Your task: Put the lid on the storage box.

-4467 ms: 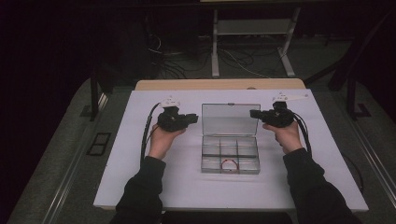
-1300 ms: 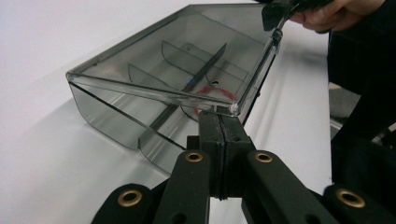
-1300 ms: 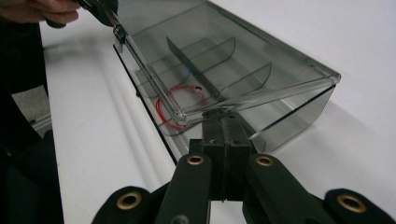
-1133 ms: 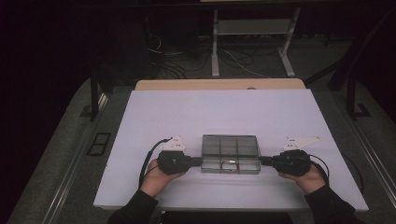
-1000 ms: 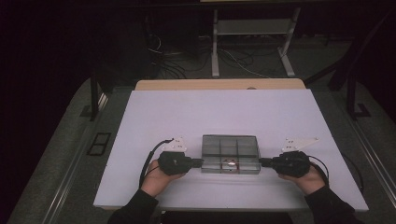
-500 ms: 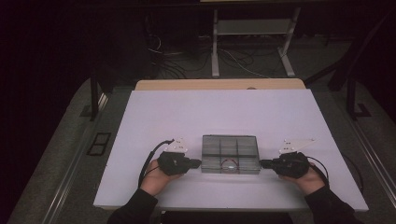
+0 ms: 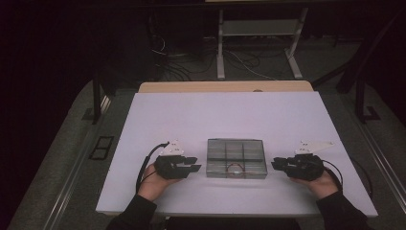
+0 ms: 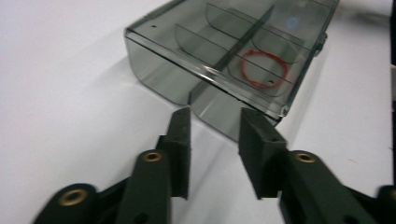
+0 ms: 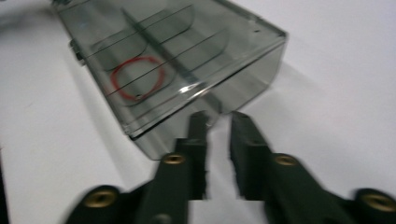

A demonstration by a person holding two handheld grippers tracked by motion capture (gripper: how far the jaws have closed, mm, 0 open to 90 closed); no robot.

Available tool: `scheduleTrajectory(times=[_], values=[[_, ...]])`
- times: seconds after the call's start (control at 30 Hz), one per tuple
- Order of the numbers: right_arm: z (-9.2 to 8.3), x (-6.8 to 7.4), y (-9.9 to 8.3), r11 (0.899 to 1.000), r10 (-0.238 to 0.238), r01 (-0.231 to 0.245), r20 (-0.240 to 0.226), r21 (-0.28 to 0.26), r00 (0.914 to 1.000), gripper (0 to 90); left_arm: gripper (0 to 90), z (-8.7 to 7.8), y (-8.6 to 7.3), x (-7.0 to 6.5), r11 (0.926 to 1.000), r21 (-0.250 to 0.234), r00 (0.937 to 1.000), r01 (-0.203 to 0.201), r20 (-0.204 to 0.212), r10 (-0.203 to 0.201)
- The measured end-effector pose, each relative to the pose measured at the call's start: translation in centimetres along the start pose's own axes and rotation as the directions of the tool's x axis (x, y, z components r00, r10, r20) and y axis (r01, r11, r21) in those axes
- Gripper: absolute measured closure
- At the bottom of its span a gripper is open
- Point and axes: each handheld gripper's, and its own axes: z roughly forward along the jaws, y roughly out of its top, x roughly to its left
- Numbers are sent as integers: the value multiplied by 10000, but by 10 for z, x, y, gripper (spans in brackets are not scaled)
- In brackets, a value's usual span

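Observation:
A smoky clear compartment box (image 7: 235, 158) lies on the white table with its lid down. A red ring (image 7: 234, 167) rests in one of its near compartments. My left gripper (image 7: 195, 166) is just off the box's left end, tips pointing at it. In the left gripper view the jaws (image 8: 215, 123) have just been opening, with nothing between them, close to the box (image 8: 224, 56) and ring (image 8: 263, 69). My right gripper (image 7: 275, 164) is just off the right end. Its jaws (image 9: 219, 119) have also just been opening, a narrow empty gap facing the box (image 9: 187, 46) and ring (image 9: 138, 78).
The white table top (image 7: 225, 115) is bare around the box. Its near edge runs just behind my hands. Beyond the far edge stand a wooden strip (image 7: 225, 86), a metal stand (image 7: 253, 43) and loose cables on a dark floor.
Earlier the lid stood up; it now lies shut. Both grippers, at the box's ends a second ago, have drawn slightly back and their jaws have parted.

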Motion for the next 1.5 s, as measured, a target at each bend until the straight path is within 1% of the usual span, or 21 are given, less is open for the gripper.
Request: scheduleTrajectory(times=[0.03, 0.1, 0.2, 0.23, 0.3, 0.4, 0.5, 0.57, 0.67, 0.73, 0.83, 0.9, 1.0, 1.07, 1.1, 1.13, 1.17, 1.2, 1.3, 1.4, 1.5], values=[[0, -1, -1, 10000, 41, -41, 36, -19, 10000, 697, 601, -1, -1, 0, 9999, -103, 9999, 33, -114, -34], [-1, -2, -3, 9999, 32, -31, 65, -136, 10000, 617, 559, -5, -3, 2, 9998, -189, 9995, 21, -312, -27], [-1, -3, -5, 9997, 88, -83, 195, -248, 9998, 522, 494, -8, -7, 4, 9992, -353, 9986, 166, -490, -183], [-1, -3, -6, 9995, 129, -120, 296, -290, 9995, 491, 470, -10, -8, 4, 9992, -360, 9981, 146, -593, -167], [-1, -3, -8, 9991, 219, -205, 364, -360, 9991, 452, 437, -12, -10, 5, 9987, -457, 9976, 221, -649, -251], [-1, -4, -11, 9989, 220, -203, 403, -433, 9989, 390, 385, -17, -14, 6, 9981, -563, 9965, 240, -786, -284], [-1, -4, -14, 9986, 256, -229, 557, -482, 9981, 345, 329, -21, -18, 7, 9971, -703, 9948, 303, -953, -370], [-1, -5, -16, 9984, 286, -252, 686, -499, 9972, 304, 291, -22, -20, 8, 9970, -704, 9941, 329, -1012, -400], [-2, -5, -18, 9981, 369, -326, 820, -526, 9960, 276, 248, -26, -24, 10, 9963, -755, 9922, 400, -1148, -485], [-2, -4, -19, 9977, 431, -383, 859, -568, 9954, 258, 218, -29, -28, 11, 9956, -807, 9900, 482, -1281, -583], [-3, -4, -21, 9973, 450, -397, 866, -620, 9952, 228, 175, -31, -31, 13, 9956, -761, 9886, 547, -1357, -647], [-3, -4, -22, 9974, 433, -380, 893, -608, 9951, 196, 158, -31, -33, 13, 9954, -767, 9878, 580, -1399, -683], [-2, -3, -24, 9978, 415, -362, 958, -559, 9945, 180, 136, -31, -35, 13, 9956, -711, 9865, 615, -1473, -715], [-2, -3, -25, 9977, 493, -440, 1040, -522, 9934, 177, 129, -32, -36, 14, 9958, -689, 9864, 600, -1491, -698], [-3, -3, -25, 9975, 511, -456, 1042, -544, 9932, 168, 122, -32, -37, 14, 9961, -659, 9856, 583, -1547, -679], [-3, -4, -26, 9970, 544, -480, 1069, -608, 9928, 138, 112, -32, -37, 14, 9961, -659, 9856, 583, -1547, -679], [-3, -4, -26, 9970, 544, -480, 1069, -608, 9928, 138, 112, -32, -37, 13, 9962, -656, 9852, 581, -1577, -679], [-4, -4, -27, 9961, 627, -553, 1119, -682, 9917, 123, 84, -32, -38, 13, 9956, -671, 9838, 651, -1626, -753], [-5, -4, -27, 9955, 666, -581, 1164, -754, 9910, 119, 58, -32, -39, 14, 9955, -661, 9811, 685, -1766, -792], [-5, -4, -28, 9956, 624, -540, 1123, -766, 9917, 119, 7, -32, -39, 15, 9949, -651, 9784, 775, -1868, -884], [-4, -4, -29, 9959, 596, -513, 1133, -747, 9918, 119, 0, -31, -39, 15, 9948, -625, 9786, 798, -1852, -901]])
